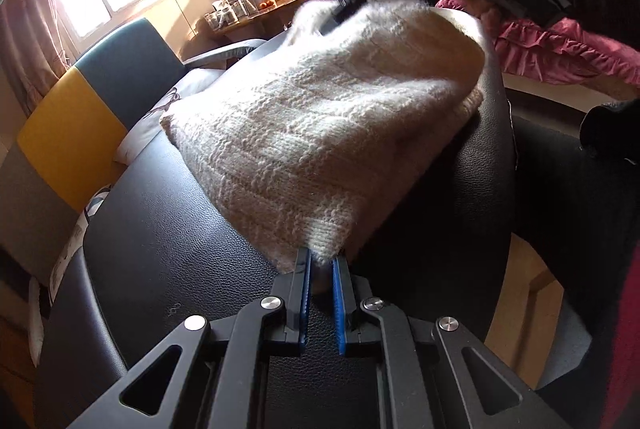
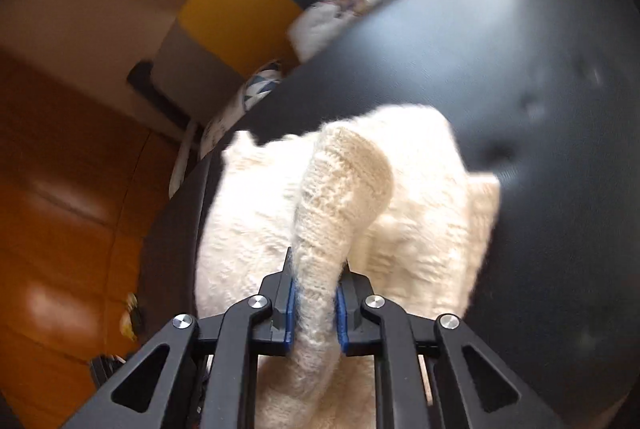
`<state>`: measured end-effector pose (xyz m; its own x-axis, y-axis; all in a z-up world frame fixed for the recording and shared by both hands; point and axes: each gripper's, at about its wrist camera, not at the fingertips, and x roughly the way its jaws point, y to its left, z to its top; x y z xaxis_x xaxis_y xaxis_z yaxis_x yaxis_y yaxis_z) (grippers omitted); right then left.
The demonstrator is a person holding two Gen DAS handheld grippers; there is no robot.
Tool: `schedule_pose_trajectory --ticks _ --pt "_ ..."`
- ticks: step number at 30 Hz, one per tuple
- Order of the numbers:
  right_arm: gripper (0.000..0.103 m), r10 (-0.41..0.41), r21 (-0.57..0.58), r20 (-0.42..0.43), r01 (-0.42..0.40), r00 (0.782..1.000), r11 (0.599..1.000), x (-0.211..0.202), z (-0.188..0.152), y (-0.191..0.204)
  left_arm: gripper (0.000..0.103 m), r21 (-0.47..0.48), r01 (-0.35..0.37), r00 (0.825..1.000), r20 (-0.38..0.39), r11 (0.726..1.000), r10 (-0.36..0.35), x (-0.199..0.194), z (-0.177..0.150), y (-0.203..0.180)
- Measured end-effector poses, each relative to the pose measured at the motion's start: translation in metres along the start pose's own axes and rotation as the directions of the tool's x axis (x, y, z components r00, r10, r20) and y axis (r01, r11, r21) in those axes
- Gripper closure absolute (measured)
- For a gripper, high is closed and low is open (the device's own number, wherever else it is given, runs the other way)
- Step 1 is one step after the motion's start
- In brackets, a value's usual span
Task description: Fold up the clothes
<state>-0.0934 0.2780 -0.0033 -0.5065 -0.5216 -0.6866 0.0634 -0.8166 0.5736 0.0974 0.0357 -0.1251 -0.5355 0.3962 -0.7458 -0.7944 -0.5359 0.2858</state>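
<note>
The left gripper (image 1: 320,265) pinches a near corner of the cream knitted sweater (image 1: 320,121) between blue ribbed pads. The right gripper (image 2: 316,289) clamps a bunched fold. The fuzzy, chunky-knit sweater lies lengthwise away across a black leather-textured seat (image 1: 168,249).

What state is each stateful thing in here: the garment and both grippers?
Cream knit sweater: partly folded, lying on the black leather surface, pinched at two ends.
Left gripper: shut on a sweater corner, low over the surface.
Right gripper: shut on a bunched roll of the sweater, at the far end.
</note>
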Motion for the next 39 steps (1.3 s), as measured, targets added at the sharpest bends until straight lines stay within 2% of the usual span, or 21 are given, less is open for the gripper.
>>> schedule_pose_trajectory --ticks 2,3,5,7,8,10,12,14,17,19,21,24,25,26,28,30,32,35,38,39 --pt "0.09 -0.113 -0.148 0.052 0.12 0.992 0.982 -0.018 0.007 0.021 0.093 0.006 0.008 1.0 -0.001 1.0 -0.008 -0.001 -0.001 0.001" --pt "0.09 -0.186 -0.205 0.075 0.198 0.98 0.959 -0.022 0.008 0.026 0.093 0.01 0.01 1.0 -0.003 1.0 -0.01 -0.001 -0.002 0.001" --pt "0.09 -0.277 -0.212 0.031 0.277 0.96 0.937 -0.008 0.002 0.009 0.093 0.011 0.017 1.0 -0.012 1.0 -0.017 0.0 -0.004 0.001" --pt "0.09 -0.322 -0.189 -0.031 0.311 0.946 0.931 0.011 -0.034 -0.03 0.093 0.024 0.019 0.999 -0.045 1.0 -0.018 0.004 -0.008 -0.001" --pt "0.09 -0.313 -0.156 -0.04 0.304 0.949 0.94 0.022 -0.051 -0.048 0.095 0.029 0.021 0.998 -0.061 0.999 -0.019 0.006 -0.011 -0.002" --pt "0.089 -0.232 -0.055 -0.013 0.231 0.973 0.971 0.02 -0.059 -0.068 0.096 0.002 0.027 0.998 -0.056 1.0 -0.027 0.002 -0.016 0.0" --pt "0.088 -0.18 0.001 -0.004 0.18 0.984 0.984 0.014 -0.061 -0.077 0.096 -0.098 0.085 0.996 -0.032 0.992 -0.088 -0.011 -0.012 0.017" --pt "0.088 -0.173 -0.007 0.001 0.173 0.985 0.985 0.011 -0.063 -0.079 0.096 -0.195 0.144 0.989 -0.003 0.97 -0.147 -0.023 -0.009 0.033" --pt "0.088 -0.147 0.011 0.017 0.147 0.989 0.989 0.006 -0.066 -0.084 0.096 -0.334 0.232 0.972 0.052 0.914 -0.228 -0.043 -0.004 0.058" --pt "0.085 -0.12 0.036 0.029 0.119 0.992 0.992 0.002 -0.067 -0.087 0.096 -0.442 0.316 0.948 0.184 0.84 -0.26 -0.053 0.01 0.079" --pt "0.085 -0.093 0.056 0.044 0.091 0.995 0.994 -0.003 -0.068 -0.09 0.096 -0.47 0.369 0.926 0.262 0.802 -0.272 -0.046 0.032 0.084" --pt "0.085 -0.082 0.051 0.048 0.08 0.995 0.996 -0.011 -0.069 -0.086 0.096 -0.5 0.448 0.883 0.376 0.741 -0.28 -0.034 0.066 0.092" --pt "0.085 -0.083 0.043 0.044 0.081 0.996 0.996 -0.01 -0.07 -0.087 0.096 -0.486 0.454 0.883 0.36 0.747 -0.302 -0.023 0.075 0.084" --pt "0.085 -0.083 0.037 0.046 0.081 0.995 0.996 -0.007 -0.072 -0.089 0.096 -0.483 0.445 0.892 0.317 0.754 -0.324 -0.007 0.081 0.076" --pt "0.084 -0.081 0.03 0.058 0.08 0.995 0.996 0.001 -0.075 -0.096 0.096 -0.489 0.411 0.91 0.17 0.769 -0.379 0.032 0.08 0.059" --pt "0.084 -0.038 0.043 0.083 0.035 0.996 0.998 0.004 -0.08 -0.105 0.096 -0.491 0.403 0.906 0.092 0.773 -0.414 0.053 0.067 0.044" --pt "0.083 0.001 0.057 0.097 -0.007 0.995 0.998 0.003 -0.082 -0.109 0.096 -0.468 0.405 0.911 0.128 0.786 -0.393 0.042 0.062 0.041" --pt "0.079 0.018 0.059 0.119 -0.025 0.993 0.998 -0.012 -0.08 -0.107 0.096 -0.512 0.431 0.896 0.146 0.743 -0.419 0.027 0.07 0.054" --pt "0.077 0.015 -0.015 0.185 -0.013 0.983 1.0 -0.046 -0.08 -0.089 0.096 -0.478 0.442 0.896 0.197 0.759 -0.398 0.007 0.087 0.063" --pt "0.077 0.026 -0.058 0.19 -0.015 0.981 0.998 -0.055 -0.081 -0.08 0.096 -0.48 0.452 0.891 0.217 0.752 -0.398 0.005 0.093 0.068"
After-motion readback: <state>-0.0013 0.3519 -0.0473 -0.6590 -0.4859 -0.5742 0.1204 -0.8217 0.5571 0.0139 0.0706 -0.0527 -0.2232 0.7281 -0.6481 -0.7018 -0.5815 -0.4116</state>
